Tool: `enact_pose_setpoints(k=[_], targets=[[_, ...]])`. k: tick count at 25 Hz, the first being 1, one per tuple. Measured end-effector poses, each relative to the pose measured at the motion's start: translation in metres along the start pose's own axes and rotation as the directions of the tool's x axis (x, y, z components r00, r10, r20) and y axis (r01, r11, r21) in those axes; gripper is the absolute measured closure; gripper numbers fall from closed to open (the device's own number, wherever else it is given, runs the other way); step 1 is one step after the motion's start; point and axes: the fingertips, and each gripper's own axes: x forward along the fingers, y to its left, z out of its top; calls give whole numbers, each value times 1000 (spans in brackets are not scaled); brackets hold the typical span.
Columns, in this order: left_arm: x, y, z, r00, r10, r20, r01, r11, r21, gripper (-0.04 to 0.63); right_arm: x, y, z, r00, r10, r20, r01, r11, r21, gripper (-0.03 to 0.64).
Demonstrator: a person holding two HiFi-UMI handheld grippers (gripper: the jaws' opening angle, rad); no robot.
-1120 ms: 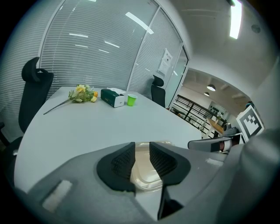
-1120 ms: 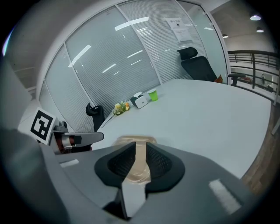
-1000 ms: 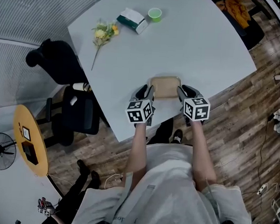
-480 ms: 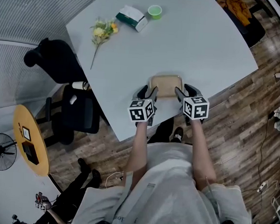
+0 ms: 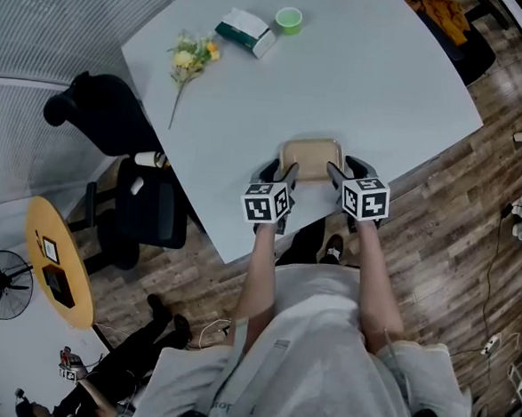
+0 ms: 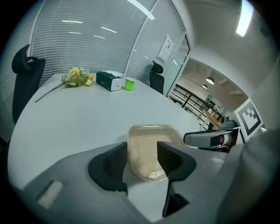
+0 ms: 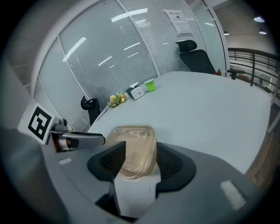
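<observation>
A shallow, clear tan plastic container (image 5: 311, 156) lies on a pale grey bench (image 5: 376, 86), close to its near edge. The left gripper (image 6: 142, 147) has its fingers (image 6: 114, 164) spread, the container's near left corner between them. The right gripper (image 7: 141, 147) is likewise spread about the near right corner. Flowers (image 5: 189, 60), a tissue box (image 5: 247, 31) and a green cup (image 5: 289, 20) sit well apart at the far end.

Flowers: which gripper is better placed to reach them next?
Left, probably: flowers lie far left on the table, and the left gripper, open at the left edge of the tray, is nearer.
</observation>
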Motion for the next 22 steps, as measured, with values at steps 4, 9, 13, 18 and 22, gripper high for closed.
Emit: enact_pose_setpoints(k=[4,9,13,18,22], targets=[[2,-1,0,1000,-8,-2,8,1000,4,376,2,3,-2,1000,14,-13,-14,1000,3,402],[1,-2,3,1000,-16,1,16,1000,7,376,1,6,-1,999,19,-31,-20,1000,-15,399],[0,-4,5,1000,-12,5,12,1000,13,376,0,7,0,999,18,-31,-19,1000,-24,400],[-3,-4,4,1000,-8,10,8,1000,12,376,-1,9,-1,999,22,-34,-23,999,-33,400],[-6,-4,5,1000,-3,19,3,1000,11,376,-3,12,-1,999,26,-30,-27,999,-35,402]])
